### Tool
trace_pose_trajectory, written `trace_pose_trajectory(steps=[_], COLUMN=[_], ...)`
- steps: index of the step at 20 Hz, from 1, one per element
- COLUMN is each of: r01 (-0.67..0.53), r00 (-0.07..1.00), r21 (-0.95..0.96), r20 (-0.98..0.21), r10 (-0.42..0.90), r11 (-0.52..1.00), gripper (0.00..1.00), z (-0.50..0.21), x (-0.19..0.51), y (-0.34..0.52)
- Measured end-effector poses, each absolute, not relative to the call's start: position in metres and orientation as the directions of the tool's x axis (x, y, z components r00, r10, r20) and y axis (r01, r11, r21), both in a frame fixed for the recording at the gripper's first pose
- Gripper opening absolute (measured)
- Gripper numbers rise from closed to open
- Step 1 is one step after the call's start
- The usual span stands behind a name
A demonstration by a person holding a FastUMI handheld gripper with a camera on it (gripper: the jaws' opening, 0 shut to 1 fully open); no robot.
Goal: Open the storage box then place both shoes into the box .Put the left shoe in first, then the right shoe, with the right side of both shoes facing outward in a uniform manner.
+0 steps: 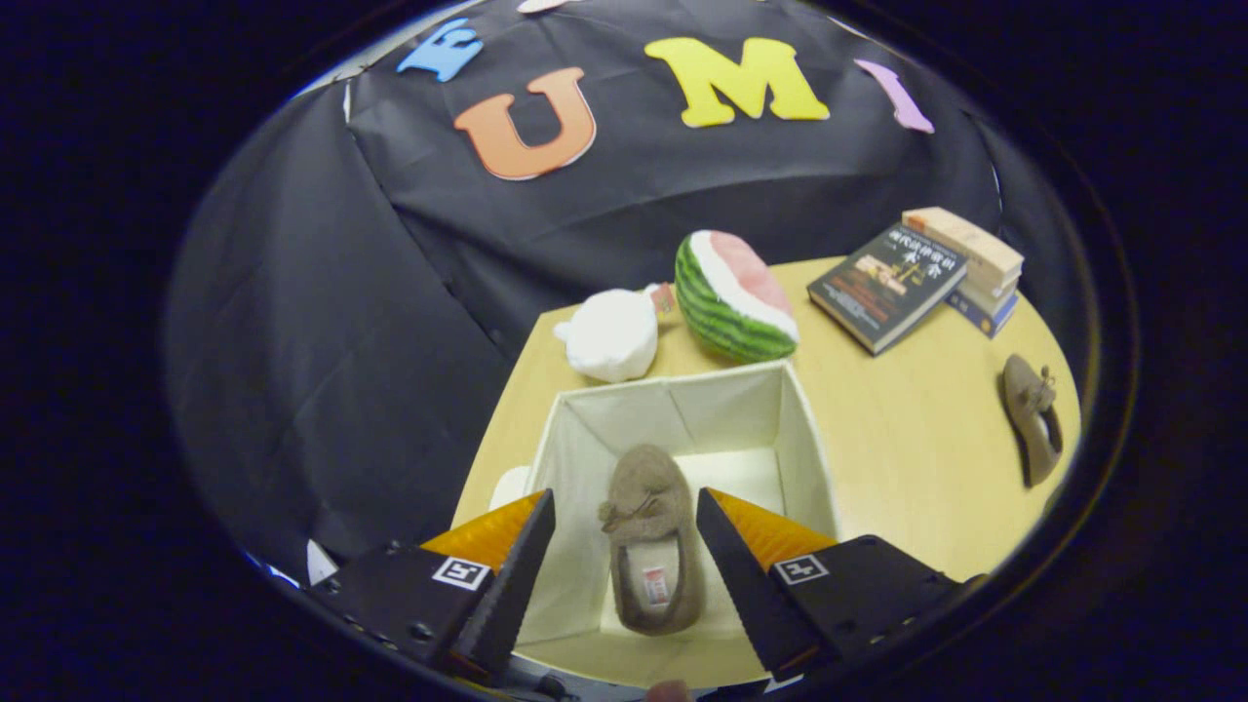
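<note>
- My tongs (pixel 624 541) spread apart above the open storage box (pixel 809 439), gripping nothing.
- Brown slipper (pixel 651 536) lies on box floor, seen between my fingers.
- Second slipper (pixel 1033 414) on worktop (pixel 907 429), well apart, near books (pixel 916 278).

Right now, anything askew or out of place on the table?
Nothing spilled or damaged. One brown shoe lies flat in the open storage box, between the open fingers, which do not touch it. The second shoe rests on its side near the table's edge, away from the box. Books are stacked untidily.
</note>
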State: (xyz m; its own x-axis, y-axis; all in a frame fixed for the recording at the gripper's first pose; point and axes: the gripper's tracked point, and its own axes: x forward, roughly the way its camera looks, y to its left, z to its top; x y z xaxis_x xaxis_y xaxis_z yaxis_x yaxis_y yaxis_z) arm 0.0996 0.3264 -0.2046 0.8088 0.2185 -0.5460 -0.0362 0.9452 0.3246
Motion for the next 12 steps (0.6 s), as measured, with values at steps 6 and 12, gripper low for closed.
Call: trace_pose_trajectory(steps=[6, 12], r01=[-0.081, -0.045], r00=[0.896, 0.942], r21=[0.224, 0.152], r20=[-0.411, -0.322], r10=[0.17, 0.093], r11=[0.971, 0.987], gripper=[0.95, 0.96], z=[-0.14, -0.104], x=[0.074, 0.039], y=[0.262, 0.153])
